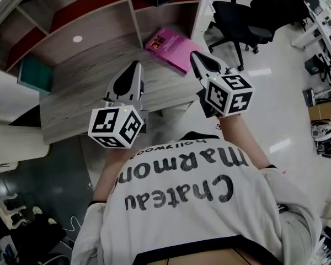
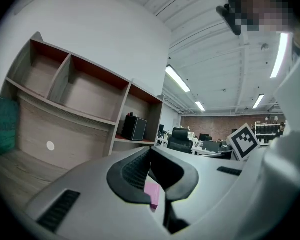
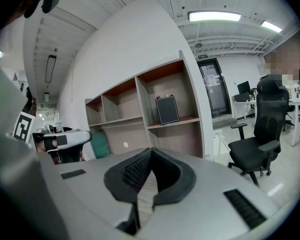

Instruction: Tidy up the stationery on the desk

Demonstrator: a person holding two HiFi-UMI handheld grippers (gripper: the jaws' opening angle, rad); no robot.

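Left claw (image 1: pixel 134 73) and right claw (image 1: pixel 197 62) are noted closed, empty. The pink book (image 1: pixel 171 47) is found on the desk (image 1: pixel 83 90), just beyond the right claw.

Corner of pink book (image 1: pixel 168 46) behind right gripper (image 1: pixel 194 56); teal item (image 2: pixel 3 126) partly off the left gripper view's edge.

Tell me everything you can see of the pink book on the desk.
The pink book is thin, with a magenta cover carrying small pale print. It lies flat, closed and askew at the right end of the wood-grain desk. The shut right gripper hangs by its near corner; contact cannot be told.
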